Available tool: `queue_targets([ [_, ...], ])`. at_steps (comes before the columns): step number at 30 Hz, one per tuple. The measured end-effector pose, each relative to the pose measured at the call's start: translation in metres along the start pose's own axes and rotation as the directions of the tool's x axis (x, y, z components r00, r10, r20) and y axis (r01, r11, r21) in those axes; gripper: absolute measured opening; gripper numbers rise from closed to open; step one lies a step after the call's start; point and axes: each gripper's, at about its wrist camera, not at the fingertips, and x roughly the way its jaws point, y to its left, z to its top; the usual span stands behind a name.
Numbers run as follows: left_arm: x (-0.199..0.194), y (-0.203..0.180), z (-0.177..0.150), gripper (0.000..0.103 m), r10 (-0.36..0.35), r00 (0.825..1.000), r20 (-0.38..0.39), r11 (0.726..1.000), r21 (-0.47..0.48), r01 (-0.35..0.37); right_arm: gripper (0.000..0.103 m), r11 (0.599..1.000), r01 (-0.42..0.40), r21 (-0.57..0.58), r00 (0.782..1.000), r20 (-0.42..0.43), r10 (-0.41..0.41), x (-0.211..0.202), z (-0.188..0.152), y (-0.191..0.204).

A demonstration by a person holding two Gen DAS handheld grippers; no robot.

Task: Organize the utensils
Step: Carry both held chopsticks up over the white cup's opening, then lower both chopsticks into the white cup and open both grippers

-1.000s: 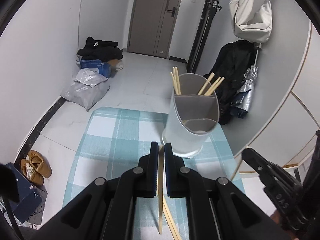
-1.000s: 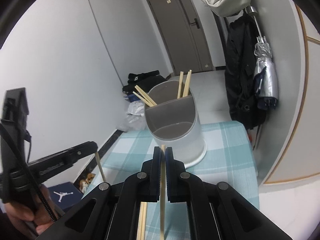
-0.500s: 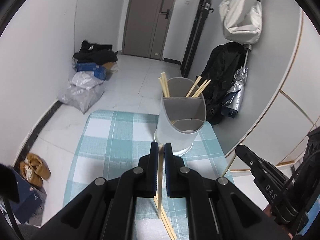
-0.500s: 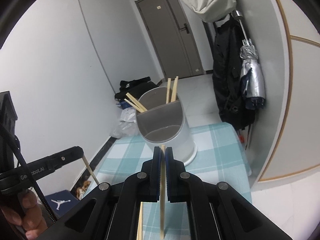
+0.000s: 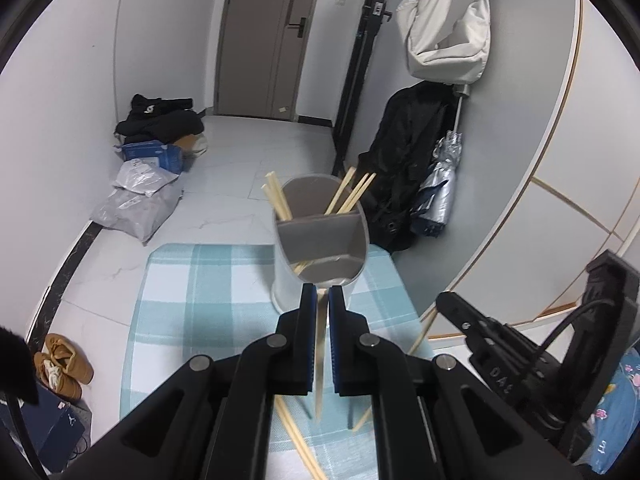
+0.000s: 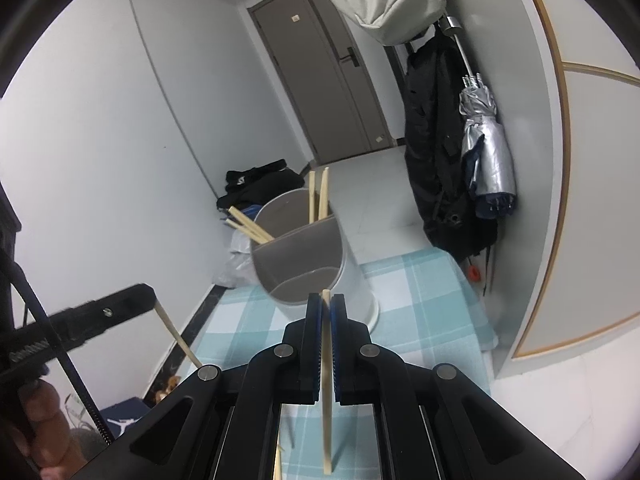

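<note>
since the earlier frame both hands have lifted a little, and the grey utensil holder (image 5: 320, 252) now sits lower against the room and closer above the tips of the left gripper (image 5: 321, 294).

left wrist view: the jaws are pressed together on a single wooden chopstick (image 5: 320, 356), which runs down between the blue pads and hangs clear of the checked cloth (image 5: 200, 300) on the worktop. the holder stands just past the jaw tips, upright, divided into compartments; four chopsticks (image 5: 276, 200) lean out of its far compartment. below the jaws, two loose chopsticks (image 5: 298, 436) lie on the cloth. to the right of the jaws, the right gripper (image 5: 444, 304) shows side-on, a chopstick slanting down from its tip.

right wrist view: the right gripper's jaws are clamped on another chopstick (image 6: 327, 380), its upper end poking just above the tips, its lower end hanging free over the cloth. the holder stands directly beyond the jaw tips and slightly left. to the left of the jaws, the left gripper appears side-on with its chopstick angling downward, a hand (image 6: 44, 428) holding its handle.
</note>
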Motion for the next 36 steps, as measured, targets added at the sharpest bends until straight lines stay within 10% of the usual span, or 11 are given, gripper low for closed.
queue_targets([
  [25,0.007,0.020,0.156,0.003,-0.164,0.981,0.103,0.978,-0.114,0.176,0.003,0.995,-0.038,-0.093,0.982,0.179,0.054,0.012,0.182,0.025],
  [36,0.043,0.048,0.165,0.003,-0.076,0.991,0.106,0.990,-0.113,0.088,0.004,0.988,-0.053,-0.148,0.976,0.202,0.083,0.078,0.223,0.049],
])
